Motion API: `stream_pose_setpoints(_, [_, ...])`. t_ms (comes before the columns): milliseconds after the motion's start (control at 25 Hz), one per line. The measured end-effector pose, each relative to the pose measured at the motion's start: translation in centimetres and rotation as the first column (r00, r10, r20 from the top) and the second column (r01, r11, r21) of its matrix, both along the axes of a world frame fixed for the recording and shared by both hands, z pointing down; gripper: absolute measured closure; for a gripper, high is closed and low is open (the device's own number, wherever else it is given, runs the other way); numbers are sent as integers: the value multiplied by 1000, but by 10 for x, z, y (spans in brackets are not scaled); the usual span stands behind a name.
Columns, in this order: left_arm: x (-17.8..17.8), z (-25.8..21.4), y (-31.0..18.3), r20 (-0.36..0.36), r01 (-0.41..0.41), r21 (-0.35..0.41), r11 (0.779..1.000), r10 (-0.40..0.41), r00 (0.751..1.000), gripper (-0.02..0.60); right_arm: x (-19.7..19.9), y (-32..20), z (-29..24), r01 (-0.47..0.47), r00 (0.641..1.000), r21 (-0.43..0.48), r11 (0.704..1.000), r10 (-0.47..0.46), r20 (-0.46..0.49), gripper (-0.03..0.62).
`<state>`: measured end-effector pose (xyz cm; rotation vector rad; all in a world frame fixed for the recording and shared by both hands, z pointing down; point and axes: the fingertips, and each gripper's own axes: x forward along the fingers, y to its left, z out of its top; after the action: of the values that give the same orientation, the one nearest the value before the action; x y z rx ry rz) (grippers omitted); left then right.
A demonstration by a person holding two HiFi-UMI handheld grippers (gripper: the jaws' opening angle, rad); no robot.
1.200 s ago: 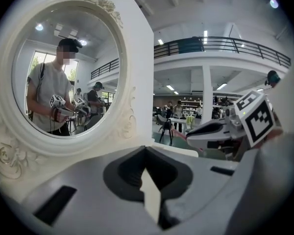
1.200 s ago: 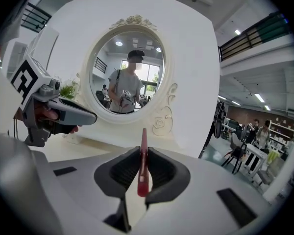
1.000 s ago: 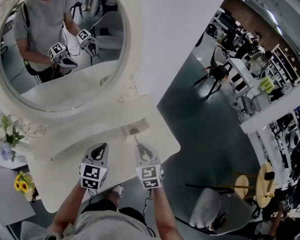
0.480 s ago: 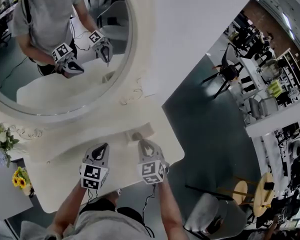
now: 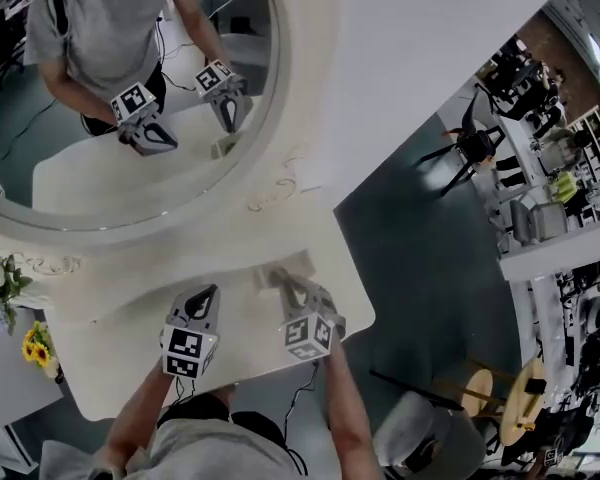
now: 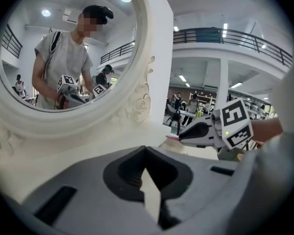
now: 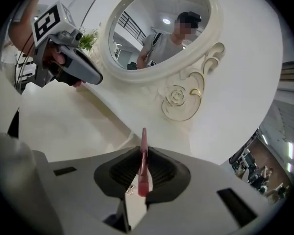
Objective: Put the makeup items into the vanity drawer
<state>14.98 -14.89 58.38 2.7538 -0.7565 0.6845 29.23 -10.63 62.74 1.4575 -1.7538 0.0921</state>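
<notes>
The right tool (image 7: 142,154) is clamped on a thin pink makeup stick (image 7: 143,168), held edge-on between ribbed dark pads (image 7: 123,171) with its tip jutting past them. This tool has just rolled and dropped toward the small drawer (image 5: 296,262) at the mirror's foot, so the drop-in looks close, though blur hides whether the drawer stands open. The left tool (image 5: 202,298) has sunk a little too, closed on nothing, above the smooth cream table (image 5: 120,358). The oval mirror frame (image 5: 292,88) is glossy white moulding with a carved rose (image 7: 177,96).
</notes>
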Motion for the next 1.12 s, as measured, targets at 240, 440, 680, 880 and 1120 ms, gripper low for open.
stream_pose_setpoints(240, [2,5,-4,13,11,-8,1000,-10,1000,581,1,-12,12,45,999,-22,999,-45,-26,536])
stream_pose_setpoints(440, [-1,10,-10,24,23,-15,1000,-23,999,581,3,-21,21,58,997,-37,998,-59,-40,534])
stream_pose_setpoints(680, [0,14,-13,35,26,-18,999,-26,999,581,10,-27,29,21,1000,-50,999,-22,-20,533])
stream_pose_setpoints(880, [0,17,-13,42,25,-19,1000,-24,999,581,10,-30,30,-9,1000,-39,999,10,23,475])
stream_pose_setpoints(1120, [-2,16,-12,41,24,-21,999,-23,999,581,9,-28,24,-1,1000,-36,999,2,22,441])
